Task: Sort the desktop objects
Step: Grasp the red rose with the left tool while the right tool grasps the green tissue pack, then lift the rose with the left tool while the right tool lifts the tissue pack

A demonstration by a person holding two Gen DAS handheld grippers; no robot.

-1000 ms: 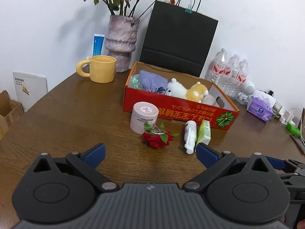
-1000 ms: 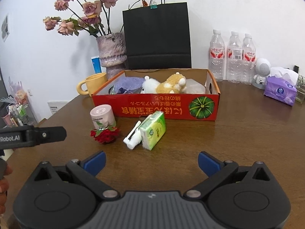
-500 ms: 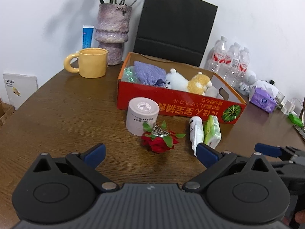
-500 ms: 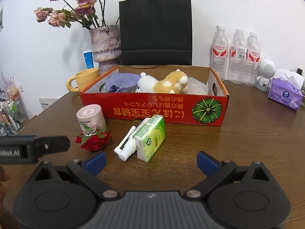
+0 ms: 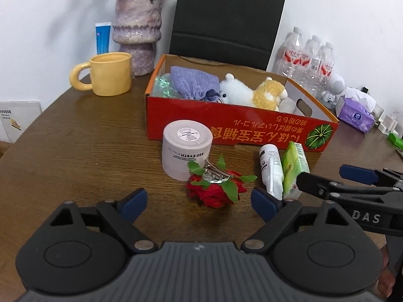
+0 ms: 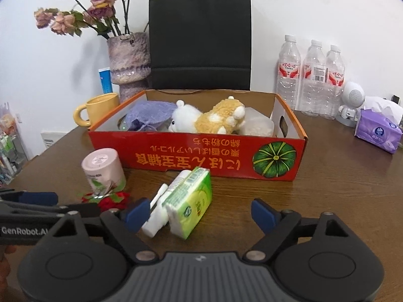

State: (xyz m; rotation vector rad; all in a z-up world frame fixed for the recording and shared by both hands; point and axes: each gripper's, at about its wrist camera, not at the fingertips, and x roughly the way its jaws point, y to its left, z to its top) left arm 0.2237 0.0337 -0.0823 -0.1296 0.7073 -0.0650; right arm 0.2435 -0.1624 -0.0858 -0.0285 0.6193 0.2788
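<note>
Both grippers have moved forward toward the loose things in front of the red box [image 6: 199,156] since a second ago, so those things now loom larger in both views. The left gripper [image 5: 199,201] hovers low over the brown table [image 5: 75,151] with its jaws wide open and nothing between them; the red rose [image 5: 214,193] with its shiny clip lies just ahead of the gap, touching the base of the pink jar [image 5: 185,148], which stands upright close to the box front. The right gripper [image 6: 201,210] also has its jaws spread open and empty. The green tissue pack [image 6: 190,202] and the white bottle [image 6: 158,207] lie side by side, touching, right in front of it, now partly between its blue fingertips [image 6: 137,212], where earlier they lay well ahead. From the left wrist view the right gripper's fingers now reach in from the right edge up to the tissue pack, further than half a second ago. Inside the box lie a purple pouch [image 6: 148,114], a white and yellow plush toy [image 6: 209,119] and a clear plastic tub [image 6: 259,124]. A yellow mug [image 5: 110,76] stands left of the box, apart from it.
</note>
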